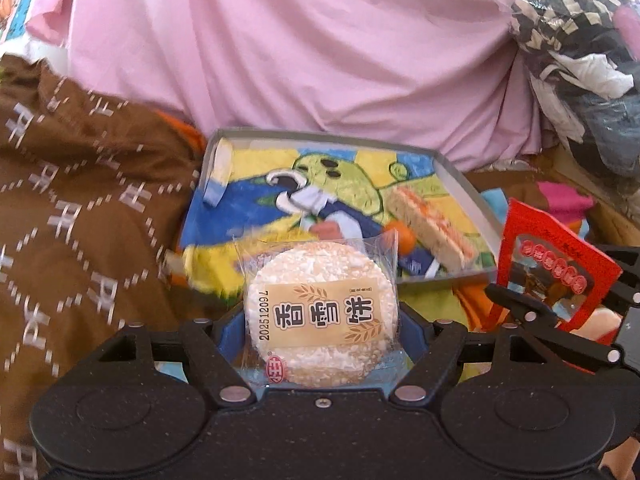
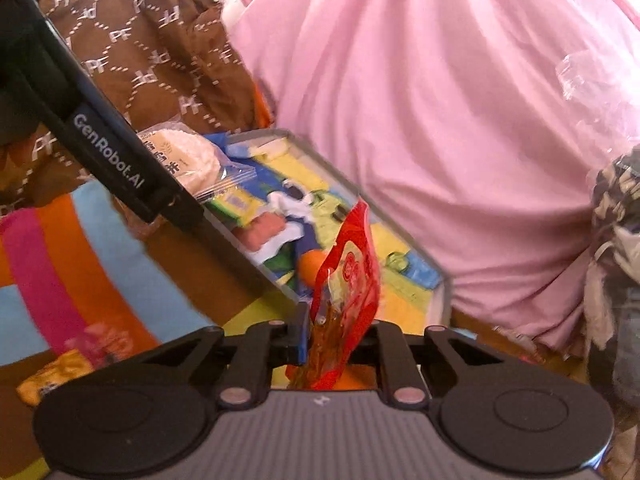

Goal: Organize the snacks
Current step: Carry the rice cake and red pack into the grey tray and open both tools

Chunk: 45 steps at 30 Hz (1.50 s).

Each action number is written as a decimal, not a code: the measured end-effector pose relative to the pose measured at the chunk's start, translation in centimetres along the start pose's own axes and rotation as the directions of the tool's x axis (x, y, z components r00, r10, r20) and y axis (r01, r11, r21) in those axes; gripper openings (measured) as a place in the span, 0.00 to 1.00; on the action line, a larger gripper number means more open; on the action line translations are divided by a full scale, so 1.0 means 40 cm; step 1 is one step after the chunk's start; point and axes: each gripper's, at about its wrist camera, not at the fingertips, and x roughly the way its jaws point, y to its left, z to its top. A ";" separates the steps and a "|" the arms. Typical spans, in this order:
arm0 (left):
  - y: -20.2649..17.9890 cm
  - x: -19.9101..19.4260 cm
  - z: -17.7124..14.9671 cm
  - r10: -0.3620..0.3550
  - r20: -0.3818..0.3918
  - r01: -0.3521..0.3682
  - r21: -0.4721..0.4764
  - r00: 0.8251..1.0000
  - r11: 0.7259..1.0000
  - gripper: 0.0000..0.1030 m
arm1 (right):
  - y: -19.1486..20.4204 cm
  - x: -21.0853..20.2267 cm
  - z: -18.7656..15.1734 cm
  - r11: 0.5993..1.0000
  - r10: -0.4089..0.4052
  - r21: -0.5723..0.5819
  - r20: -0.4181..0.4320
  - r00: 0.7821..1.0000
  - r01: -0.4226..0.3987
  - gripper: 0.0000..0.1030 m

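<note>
Pink sheet [image 1: 280, 40] behind tray [image 1: 460, 184]; left hand-held gripper [image 1: 320, 320] clamps rice cracker [image 1: 320, 312], right [image 2: 340, 344] clamps red packet [image 2: 348, 280].

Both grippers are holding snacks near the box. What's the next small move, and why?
Probably carry the left gripper forward over the box and release there. It is shut on the rice cracker, which sits short of the box's near edge, while inside only a wafer bar occupies the right side. The right gripper, clamping the red snack packet, could follow.

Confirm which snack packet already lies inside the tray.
The rectangular wafer packet with the orange stripe, lying in the tray; the round rice cracker and red packet are held in jaws.
</note>
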 end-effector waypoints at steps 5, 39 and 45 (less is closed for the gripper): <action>-0.003 0.051 0.083 -0.004 0.025 0.004 0.004 1.000 1.000 0.74 | -0.057 0.056 0.042 0.999 -0.029 -0.035 0.040 0.999 0.030 0.16; 0.026 0.328 0.171 0.124 -0.029 -0.125 -0.053 0.992 0.991 0.88 | -0.293 0.491 0.160 0.961 0.180 0.226 -0.078 0.981 -0.159 0.76; 0.029 0.301 0.180 0.131 0.020 -0.129 -0.091 0.991 0.987 0.98 | -0.306 0.460 0.157 0.959 0.127 0.260 -0.043 0.991 -0.112 0.93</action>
